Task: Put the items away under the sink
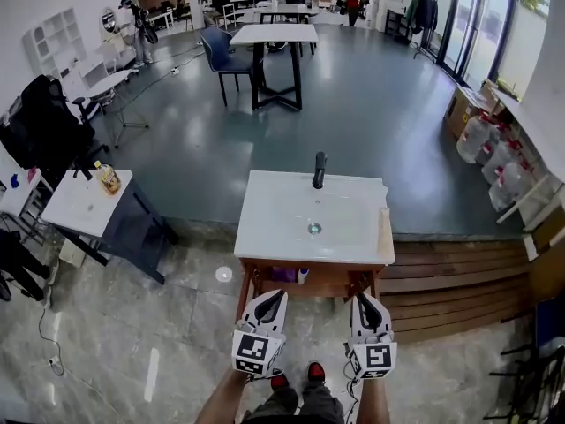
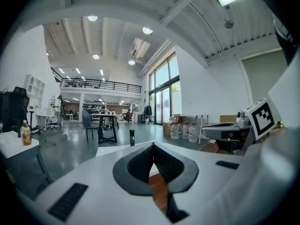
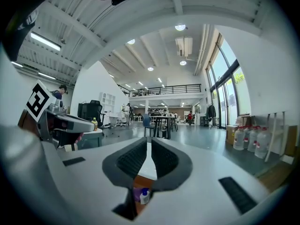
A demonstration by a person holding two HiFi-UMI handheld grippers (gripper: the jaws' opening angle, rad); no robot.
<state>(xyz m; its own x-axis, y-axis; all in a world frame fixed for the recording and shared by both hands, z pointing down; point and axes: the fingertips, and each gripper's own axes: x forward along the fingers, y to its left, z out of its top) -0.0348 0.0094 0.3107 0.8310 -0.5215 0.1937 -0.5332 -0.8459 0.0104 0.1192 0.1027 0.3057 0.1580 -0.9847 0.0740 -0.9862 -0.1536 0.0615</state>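
The white sink [image 1: 265,228] with a black faucet [image 1: 319,170] stands on a wooden frame right in front of me. On the shelf under it sit a purple item [image 1: 284,275] and a small white bottle [image 1: 303,276]. That white bottle [image 3: 145,196], with a blue cap, also shows through the right gripper's jaws. My left gripper [image 1: 281,295] and right gripper [image 1: 360,299] hover side by side just short of the frame, both shut and holding nothing. A bottle of yellow liquid [image 1: 108,177] stands on a white side table [image 1: 79,208] to the left.
A wooden step platform [image 1: 459,272] runs to the right of the sink. Large water jugs [image 1: 494,153] stand by the right wall. A black chair [image 1: 40,126] is at far left; tables and a chair [image 1: 265,56] are further back. My feet [image 1: 296,378] are on a tiled floor.
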